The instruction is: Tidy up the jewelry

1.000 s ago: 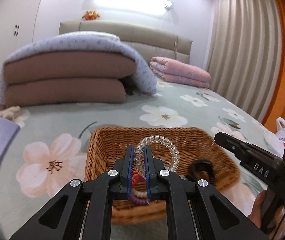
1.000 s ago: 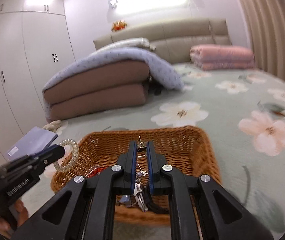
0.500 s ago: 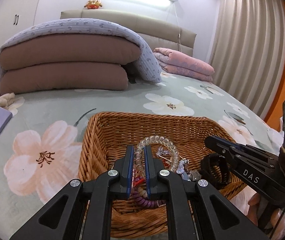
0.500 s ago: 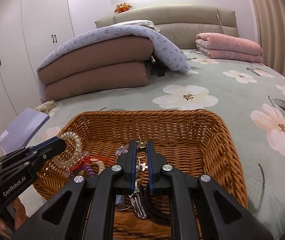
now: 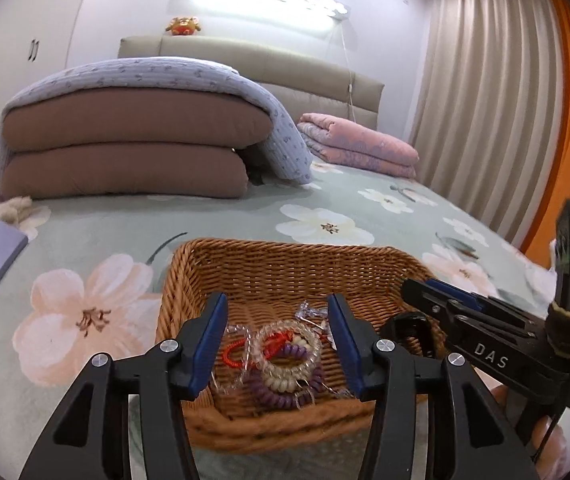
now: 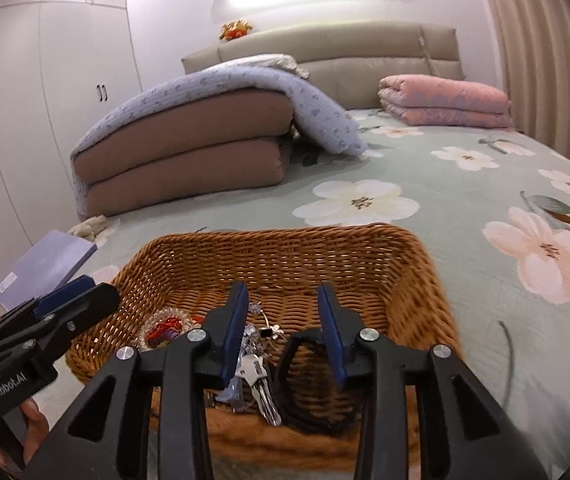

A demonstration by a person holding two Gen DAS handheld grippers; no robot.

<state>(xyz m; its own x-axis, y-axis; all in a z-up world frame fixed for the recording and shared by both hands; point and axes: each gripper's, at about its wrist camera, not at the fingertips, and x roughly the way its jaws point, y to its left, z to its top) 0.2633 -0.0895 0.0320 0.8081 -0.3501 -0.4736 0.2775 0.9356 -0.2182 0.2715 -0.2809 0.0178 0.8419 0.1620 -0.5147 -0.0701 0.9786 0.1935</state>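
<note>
A brown wicker basket [image 5: 285, 258] [image 6: 285, 248] sits on the flowered bedspread. Above its near-left part my left gripper [image 5: 277, 312] hovers, jaws opening, nothing pressed between them. Below it lie a clear beaded bracelet [image 5: 289, 346], a purple coil band [image 5: 285, 394] and a red cord [image 5: 233, 354]. My right gripper [image 6: 283, 300] hangs over the basket's near middle, jaws opening, pads free. Under it rest silver charms and keys [image 6: 259, 364] and a black band [image 6: 309, 384]. The left gripper [image 6: 81, 296] also enters the right wrist view from the left.
A folded brown and lilac quilt [image 5: 125, 148] and a pink blanket [image 5: 357, 144] lie further back on the bed. A lilac box [image 6: 45, 268] sits left of the basket. Curtains [image 5: 485, 100] hang on the right, wardrobes [image 6: 45, 100] stand on the left.
Both grippers sank toward the basket, then opened. The clear bracelet dropped from the left gripper into the basket, and the silver charms fell from the right gripper.
</note>
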